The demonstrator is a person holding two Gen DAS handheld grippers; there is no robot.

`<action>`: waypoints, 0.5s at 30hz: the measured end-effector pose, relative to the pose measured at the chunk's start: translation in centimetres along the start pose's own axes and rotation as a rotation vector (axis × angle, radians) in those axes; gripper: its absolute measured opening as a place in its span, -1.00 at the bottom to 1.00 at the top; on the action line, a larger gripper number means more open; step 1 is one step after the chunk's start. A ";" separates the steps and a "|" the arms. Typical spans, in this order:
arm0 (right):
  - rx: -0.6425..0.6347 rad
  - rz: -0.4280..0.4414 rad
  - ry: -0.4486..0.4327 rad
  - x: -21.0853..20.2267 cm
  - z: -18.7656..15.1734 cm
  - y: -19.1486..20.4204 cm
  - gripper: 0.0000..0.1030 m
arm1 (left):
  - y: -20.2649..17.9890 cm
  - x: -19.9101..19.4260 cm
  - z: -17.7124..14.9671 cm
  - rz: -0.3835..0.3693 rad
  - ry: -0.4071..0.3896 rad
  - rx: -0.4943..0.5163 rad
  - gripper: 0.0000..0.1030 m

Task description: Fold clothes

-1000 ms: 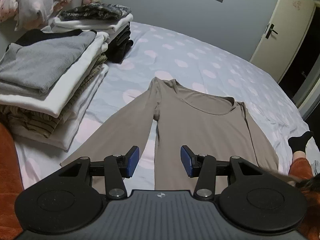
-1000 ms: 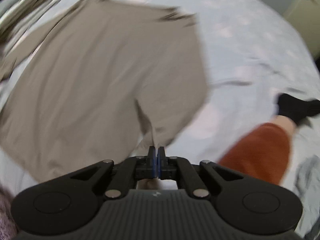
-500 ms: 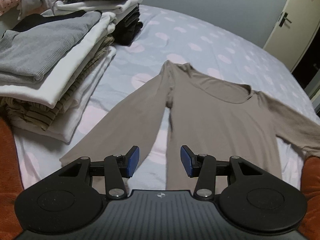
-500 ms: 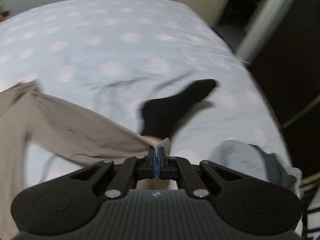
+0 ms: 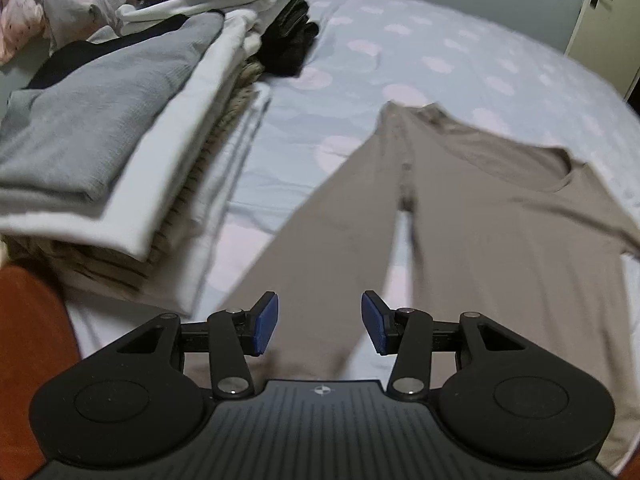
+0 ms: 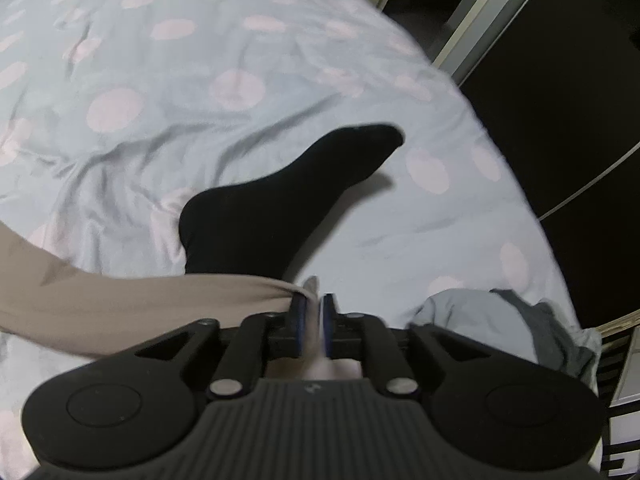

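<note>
A beige long-sleeved shirt (image 5: 500,240) lies flat on the spotted bed sheet (image 5: 440,48), neckline at the far right. Its left sleeve (image 5: 320,248) runs down towards my left gripper (image 5: 319,328), which hovers open just above the sleeve's lower end, nothing between the blue pads. In the right wrist view the other sleeve (image 6: 140,300) stretches from the left to my right gripper (image 6: 314,316). Those jaws are opening, a narrow gap shows, and the cuff's tip still sits between them, draped over the left pad.
A tall stack of folded clothes (image 5: 120,140) fills the left of the bed. A person's foot in a black sock (image 6: 292,200) rests on the sheet just beyond the right gripper. A crumpled grey garment (image 6: 500,316) lies at the bed's edge. An orange trouser leg (image 5: 28,360) shows at lower left.
My right gripper swung the sleeve out to the right across the bed, and its shut jaws have parted. The left gripper moved closer and lower over the left sleeve, still open.
</note>
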State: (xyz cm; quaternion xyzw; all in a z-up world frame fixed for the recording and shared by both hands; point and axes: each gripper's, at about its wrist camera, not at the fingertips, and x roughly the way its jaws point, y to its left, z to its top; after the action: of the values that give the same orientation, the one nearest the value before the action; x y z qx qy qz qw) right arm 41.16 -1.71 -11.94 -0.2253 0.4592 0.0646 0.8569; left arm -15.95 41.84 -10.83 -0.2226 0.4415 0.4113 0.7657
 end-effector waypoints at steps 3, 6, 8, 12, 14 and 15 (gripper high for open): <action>0.027 0.035 -0.050 -2.3 -0.7 0.7 -0.46 | 1.2 0.9 0.1 0.069 0.041 0.024 0.08; 0.056 0.174 -0.091 -6.2 -1.7 2.6 -0.45 | 2.5 1.6 -0.6 0.085 0.099 0.018 0.10; 0.062 0.268 -0.118 -8.7 -2.4 4.0 -0.44 | 3.3 1.5 -1.5 0.077 0.111 0.005 0.11; 0.014 0.446 -0.148 -13.4 -4.8 8.6 -0.39 | 3.9 1.3 -3.2 0.004 0.126 -0.050 0.15; -0.010 0.540 -0.145 -15.3 -6.1 11.2 -0.33 | 3.9 1.4 -3.9 -0.048 0.127 -0.089 0.15; -0.019 0.581 -0.146 -16.0 -6.8 12.3 -0.32 | 3.6 1.6 -4.3 -0.072 0.121 -0.104 0.15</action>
State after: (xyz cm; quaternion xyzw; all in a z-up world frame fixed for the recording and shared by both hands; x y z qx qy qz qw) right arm 23.01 7.74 -6.09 -0.0870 0.4407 0.3274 0.8313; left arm -20.63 41.55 -14.29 -0.3024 0.4569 0.3916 0.7393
